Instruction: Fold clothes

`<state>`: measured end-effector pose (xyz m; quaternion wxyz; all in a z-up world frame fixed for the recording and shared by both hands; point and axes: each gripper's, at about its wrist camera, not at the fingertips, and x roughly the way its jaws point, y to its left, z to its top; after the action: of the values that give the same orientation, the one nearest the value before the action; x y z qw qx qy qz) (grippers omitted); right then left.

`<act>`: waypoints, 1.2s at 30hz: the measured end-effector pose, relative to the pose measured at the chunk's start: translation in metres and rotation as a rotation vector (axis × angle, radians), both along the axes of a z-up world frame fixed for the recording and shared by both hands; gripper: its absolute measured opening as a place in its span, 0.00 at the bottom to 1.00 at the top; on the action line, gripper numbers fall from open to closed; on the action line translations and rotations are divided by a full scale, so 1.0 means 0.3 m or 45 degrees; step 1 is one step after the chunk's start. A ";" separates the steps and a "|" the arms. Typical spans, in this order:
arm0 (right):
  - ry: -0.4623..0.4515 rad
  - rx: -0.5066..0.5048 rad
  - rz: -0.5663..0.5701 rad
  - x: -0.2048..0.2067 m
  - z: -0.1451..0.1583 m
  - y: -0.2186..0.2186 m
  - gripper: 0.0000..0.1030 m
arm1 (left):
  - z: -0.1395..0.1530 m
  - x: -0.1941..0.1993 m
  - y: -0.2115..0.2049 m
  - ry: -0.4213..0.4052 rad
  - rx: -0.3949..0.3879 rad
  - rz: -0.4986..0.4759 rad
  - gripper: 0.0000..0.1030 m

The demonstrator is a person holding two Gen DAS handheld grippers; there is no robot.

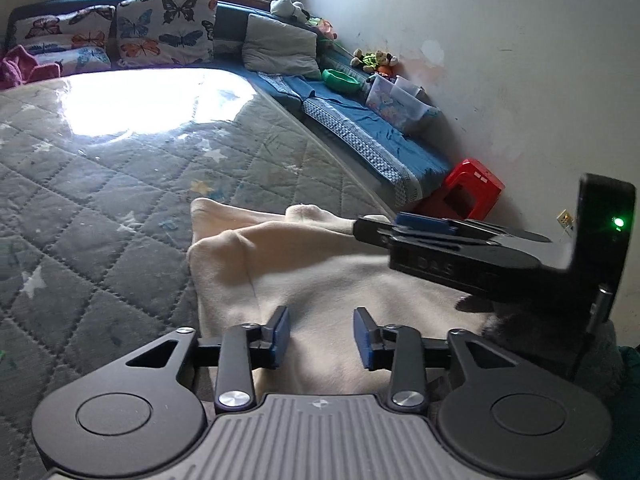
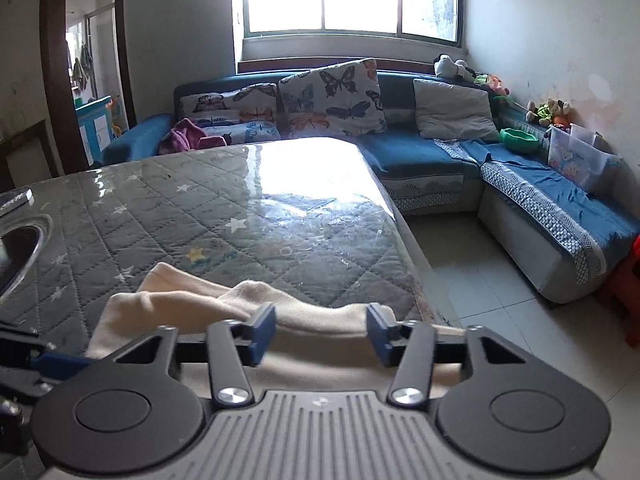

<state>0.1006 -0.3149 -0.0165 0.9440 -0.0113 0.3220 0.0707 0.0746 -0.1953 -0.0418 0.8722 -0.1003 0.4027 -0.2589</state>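
Observation:
A cream garment lies folded and rumpled on the near right part of the quilted grey table cover. My left gripper is open just above the cloth, its blue pads apart and pinching nothing. To its right, my right gripper reaches in sideways over the garment's far right edge. In the right wrist view the garment runs under and between the blue pads of my right gripper, which is open and does not press on the cloth. The left gripper shows at the lower left edge.
The table's right edge drops to a tiled floor. A blue corner sofa with butterfly cushions wraps the far side. A red stool, a green bowl and a plastic box stand right. A dark round object sits left.

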 end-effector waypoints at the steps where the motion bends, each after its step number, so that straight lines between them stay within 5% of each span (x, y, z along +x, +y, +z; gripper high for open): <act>1: -0.003 0.002 0.001 -0.015 0.003 0.000 0.54 | 0.004 -0.009 0.003 -0.007 0.006 0.003 0.44; 8: -0.019 -0.009 -0.006 -0.123 0.010 0.016 0.77 | 0.017 -0.066 0.021 -0.050 0.071 0.030 0.59; 20: -0.067 -0.025 -0.042 -0.275 0.021 0.062 1.00 | 0.013 -0.168 0.082 -0.102 0.177 0.093 0.77; 36: -0.116 -0.035 -0.093 -0.412 0.045 0.134 1.00 | 0.016 -0.319 0.176 -0.164 0.204 0.162 0.97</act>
<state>-0.0231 -0.2747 -0.0031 0.9594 -0.0156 0.2797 0.0314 -0.0210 -0.1425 -0.0371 0.9161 -0.0388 0.3581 -0.1760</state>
